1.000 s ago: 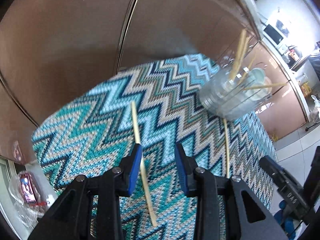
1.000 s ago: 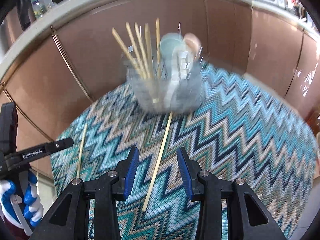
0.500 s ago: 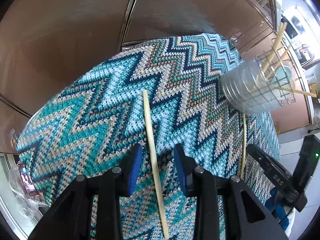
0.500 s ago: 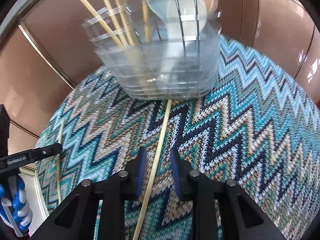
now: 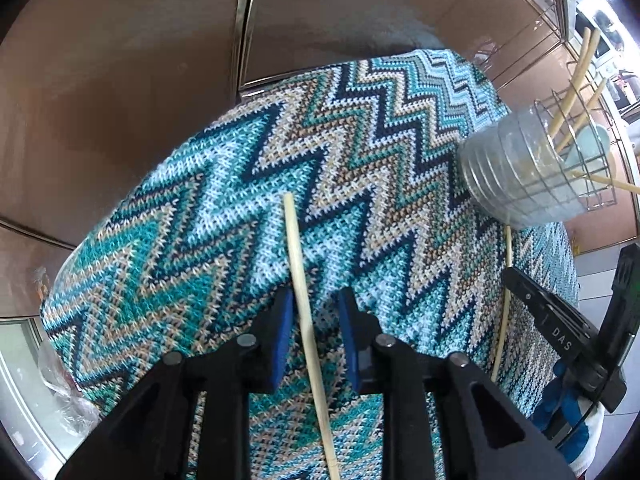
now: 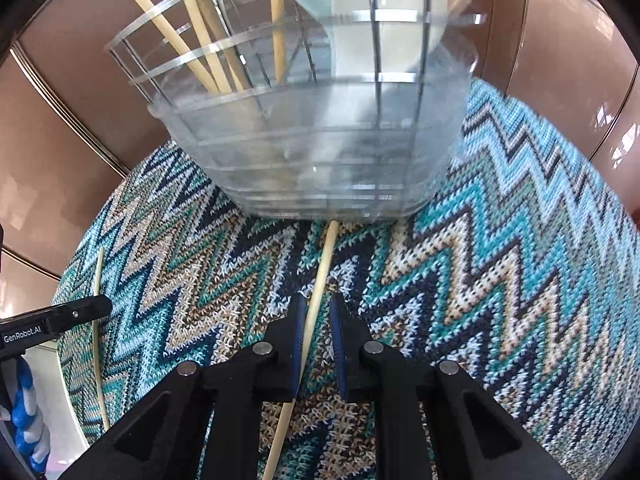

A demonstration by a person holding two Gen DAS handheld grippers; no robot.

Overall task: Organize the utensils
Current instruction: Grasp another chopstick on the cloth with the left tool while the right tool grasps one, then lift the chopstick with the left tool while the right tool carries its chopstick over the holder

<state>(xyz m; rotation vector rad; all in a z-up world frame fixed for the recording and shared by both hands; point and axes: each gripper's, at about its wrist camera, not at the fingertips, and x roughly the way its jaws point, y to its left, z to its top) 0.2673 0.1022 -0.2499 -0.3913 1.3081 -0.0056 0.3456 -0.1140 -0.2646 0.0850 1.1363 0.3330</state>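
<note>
Both your tools have dropped lower, each straddling a loose chopstick. Your right tool (image 6: 316, 324) has narrowed its jaws around the right chopstick (image 6: 320, 276) but a gap shows; not pinching yet. Your left tool (image 5: 314, 316) stays spread around the left chopstick (image 5: 298, 264). Both sticks are thin, pale wood, flat on the zigzag cloth (image 5: 200, 216); the right one's tip touches the holder (image 6: 320, 152), which already holds several.

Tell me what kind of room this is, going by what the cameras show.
Probably a home kitchen or dining corner. A wire utensil holder with chopsticks and spoons stands on a zigzag knit cloth, glossy brown cabinet panels rise behind, and a counter with appliances shows at the far right.
</note>
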